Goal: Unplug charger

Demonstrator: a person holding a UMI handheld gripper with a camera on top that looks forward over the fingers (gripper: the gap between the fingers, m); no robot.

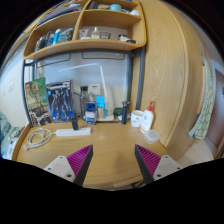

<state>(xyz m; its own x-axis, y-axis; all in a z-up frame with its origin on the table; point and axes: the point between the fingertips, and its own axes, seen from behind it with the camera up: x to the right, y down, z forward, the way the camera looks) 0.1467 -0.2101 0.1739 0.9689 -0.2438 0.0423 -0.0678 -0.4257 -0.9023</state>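
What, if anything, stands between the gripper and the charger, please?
Nothing visible does. The open gripper has only bare desk between its fingers and the charger at the power strip, ahead to the left. The coiled cable lies further left, aside.

White charger (148, 120) upright on desk

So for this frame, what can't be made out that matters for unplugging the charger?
- Charger and socket: in the gripper view neither can be picked out; the items at the back of the desk are too small.
- White cable: coiled at the desk's side; its ends cannot be traced.
- Shelf contents: too small to identify.
- Gripper: open and empty, fingers over bare desk; its body lies below the view.
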